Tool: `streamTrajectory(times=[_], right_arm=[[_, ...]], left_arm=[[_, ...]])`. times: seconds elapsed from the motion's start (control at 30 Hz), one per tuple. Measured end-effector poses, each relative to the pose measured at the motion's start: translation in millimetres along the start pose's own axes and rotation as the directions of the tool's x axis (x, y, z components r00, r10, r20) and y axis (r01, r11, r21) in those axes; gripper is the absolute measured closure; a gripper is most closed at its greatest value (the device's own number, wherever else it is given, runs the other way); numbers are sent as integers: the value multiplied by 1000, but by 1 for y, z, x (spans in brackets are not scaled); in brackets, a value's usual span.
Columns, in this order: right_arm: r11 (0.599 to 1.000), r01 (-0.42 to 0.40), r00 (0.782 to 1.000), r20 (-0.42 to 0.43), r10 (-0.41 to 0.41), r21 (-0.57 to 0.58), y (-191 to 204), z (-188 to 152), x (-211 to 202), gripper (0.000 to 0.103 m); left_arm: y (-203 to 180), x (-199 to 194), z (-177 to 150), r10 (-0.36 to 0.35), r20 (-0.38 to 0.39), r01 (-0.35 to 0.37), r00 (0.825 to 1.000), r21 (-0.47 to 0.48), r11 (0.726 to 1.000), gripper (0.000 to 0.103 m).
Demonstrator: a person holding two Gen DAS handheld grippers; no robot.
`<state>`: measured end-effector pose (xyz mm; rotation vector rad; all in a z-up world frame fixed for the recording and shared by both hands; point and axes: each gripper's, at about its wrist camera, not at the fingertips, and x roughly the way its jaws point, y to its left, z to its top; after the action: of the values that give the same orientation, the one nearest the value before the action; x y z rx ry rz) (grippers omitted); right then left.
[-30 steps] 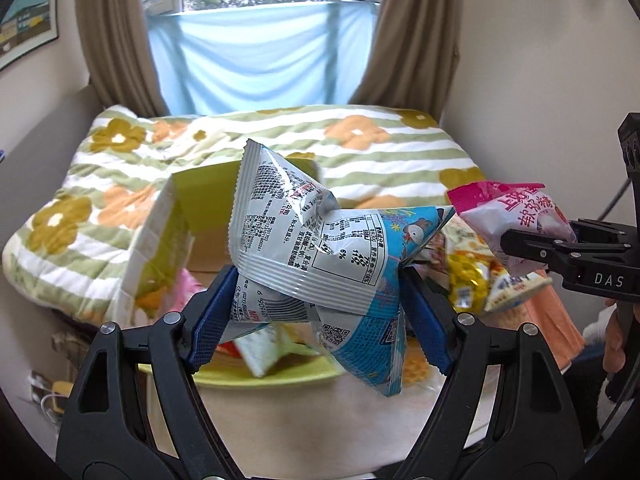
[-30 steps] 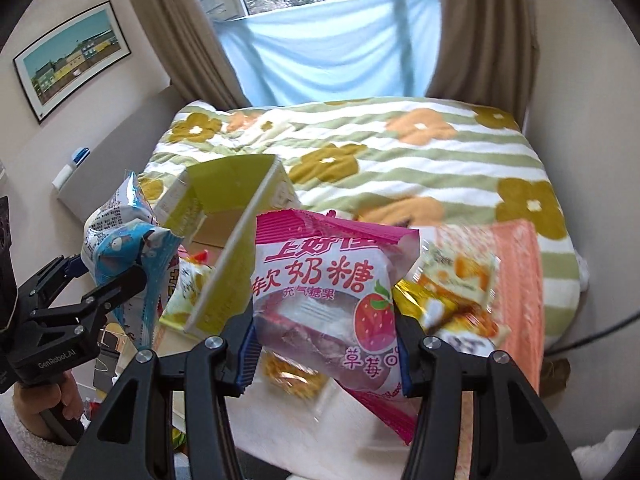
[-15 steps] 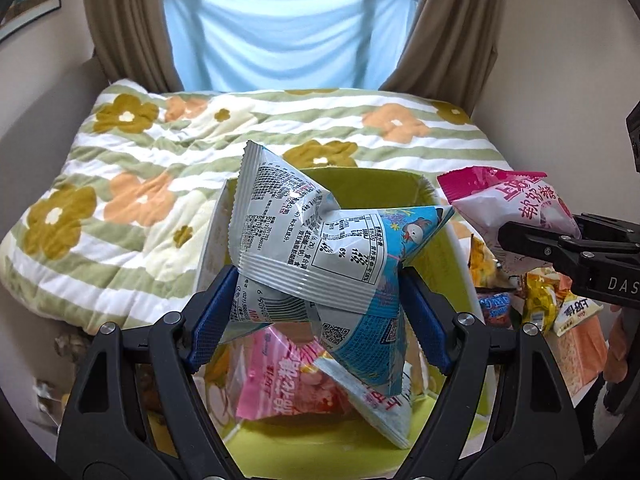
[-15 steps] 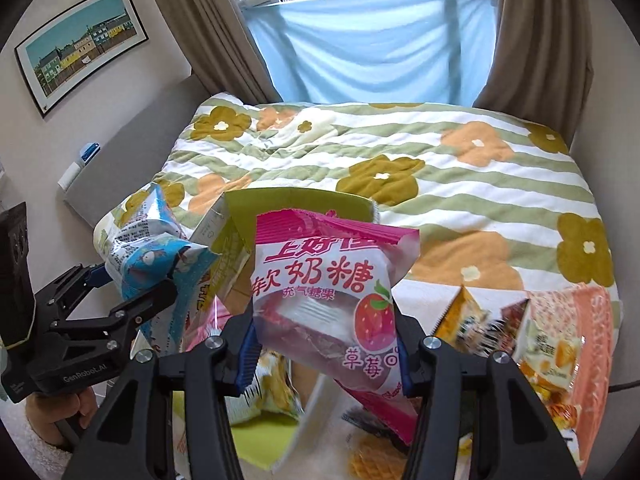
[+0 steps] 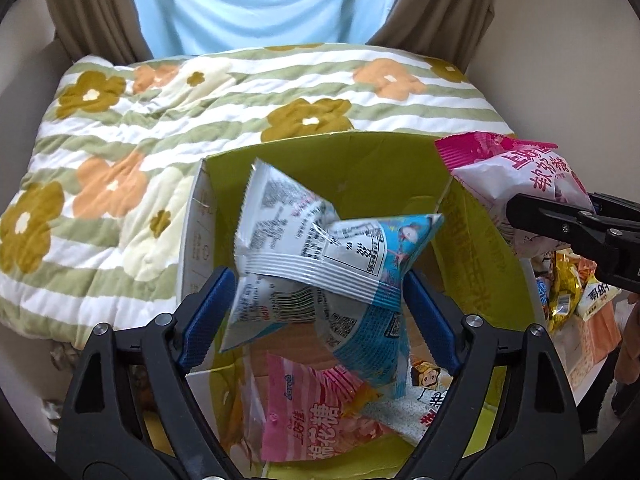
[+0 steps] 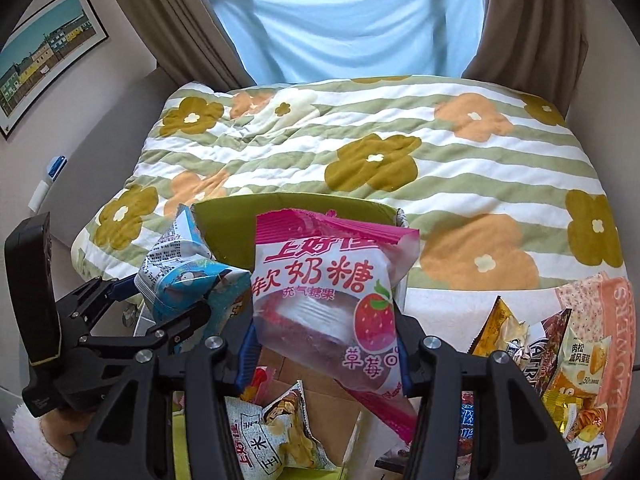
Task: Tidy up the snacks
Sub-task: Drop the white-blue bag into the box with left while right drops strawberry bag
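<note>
My left gripper (image 5: 318, 322) is shut on a blue-and-white snack bag (image 5: 320, 264) and holds it over the open green cardboard box (image 5: 360, 168). My right gripper (image 6: 324, 350) is shut on a pink strawberry candy bag (image 6: 320, 292), held above the same box (image 6: 280, 208). In the left wrist view the pink bag (image 5: 516, 188) hangs at the box's right edge. In the right wrist view the blue bag (image 6: 188, 276) and the left gripper (image 6: 160, 312) show at the left. Inside the box lie a pink marshmallow bag (image 5: 316, 408) and a white snack bag (image 6: 272, 436).
Several loose snack packets (image 6: 560, 368) lie on the table right of the box, also in the left wrist view (image 5: 572, 292). A bed with a flowered quilt (image 6: 360, 152) stands behind the box. Curtains and a window are at the back.
Both grippers have moved forward and tilted down over the box, each still holding its bag. The inside of the box now shows below them.
</note>
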<state>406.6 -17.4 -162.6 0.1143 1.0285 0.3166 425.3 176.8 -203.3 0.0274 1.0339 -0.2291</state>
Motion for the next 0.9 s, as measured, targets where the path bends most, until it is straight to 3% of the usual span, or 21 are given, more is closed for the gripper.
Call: streamTrajectory(times=[0.07, 0.37, 0.7, 0.77, 0.8, 0.83, 0.9], right_arm=[[1000, 1, 1000, -9, -1, 6, 0, 0, 4, 54], [998, -10, 999, -44, 7, -57, 10, -4, 16, 54], [994, -39, 997, -66, 32, -100, 22, 4, 37, 54], [994, -36, 998, -49, 32, -101, 22, 4, 38, 49], [995, -25, 999, -33, 22, -98, 23, 4, 37, 39], [996, -20, 1000, -18, 19, -92, 23, 3, 36, 20], [996, -26, 1000, 6, 27, -84, 22, -1, 32, 2]], left_arm=[[-1, 2, -2, 7, -11, -7, 1000, 5, 1000, 7], [4, -17, -32, 66, -23, -67, 998, -68, 995, 7], [12, -29, -51, 75, -20, -77, 997, -139, 987, 7], [14, -30, -55, 78, -28, -81, 997, -147, 986, 7], [15, -31, -58, 75, -31, -79, 997, -150, 986, 7], [15, -32, -60, 76, -32, -80, 997, -153, 985, 7], [16, -35, -63, 79, -32, -84, 996, -158, 984, 7]])
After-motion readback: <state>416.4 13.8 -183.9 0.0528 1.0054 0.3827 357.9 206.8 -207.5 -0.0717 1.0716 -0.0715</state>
